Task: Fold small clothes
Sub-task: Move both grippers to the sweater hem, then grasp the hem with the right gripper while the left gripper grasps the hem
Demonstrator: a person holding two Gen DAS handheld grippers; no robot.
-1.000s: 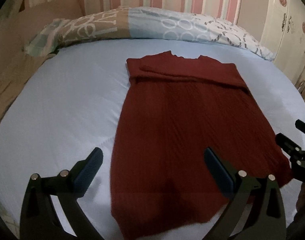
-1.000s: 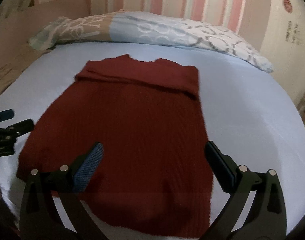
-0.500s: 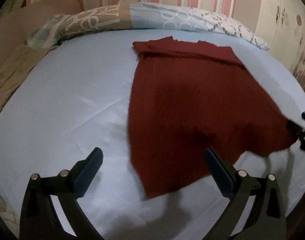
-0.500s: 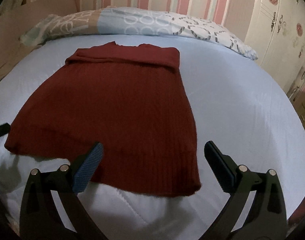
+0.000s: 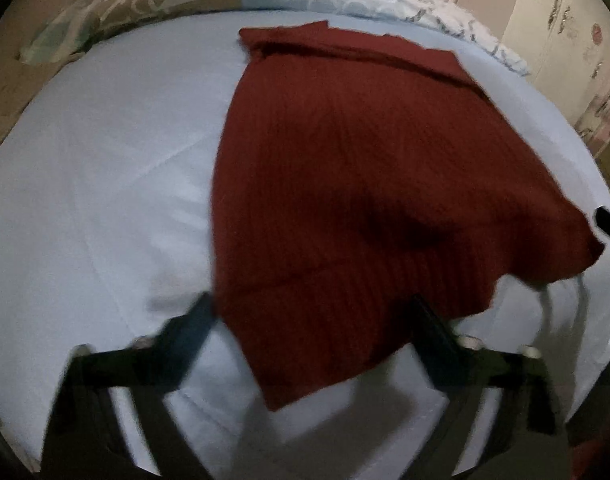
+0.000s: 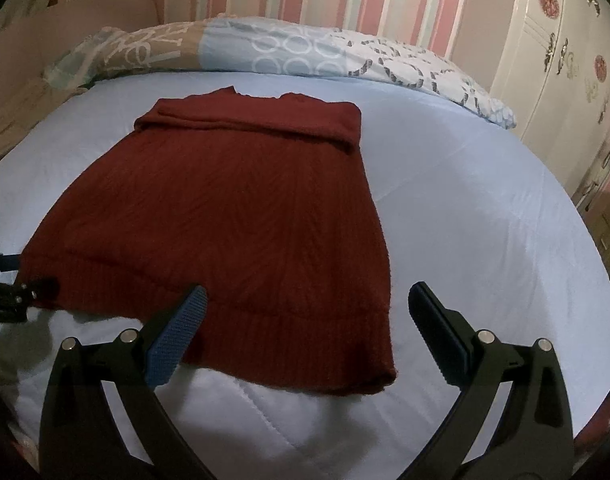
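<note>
One red sweater [image 6: 225, 220] lay on bed [image 6: 485, 220], mid-frame; left gripper [image 5: 313, 320] jaws closing round its hem corner, not yet pinching; right gripper [image 6: 305, 308] jaws spread, empty

Dim indoor light is falling on both views; corners are vignetting to black and fisheye curvature is bending the edges. Left wrist view is smearing with motion blur, worst at the left gripper [image 5: 313, 320], whose closing jaws are reading as soft streaks. Right wrist view is staying sharp. The sweater [image 6: 233, 216] is casting soft shadows on the pale bedsheet [image 6: 485, 216].
</note>
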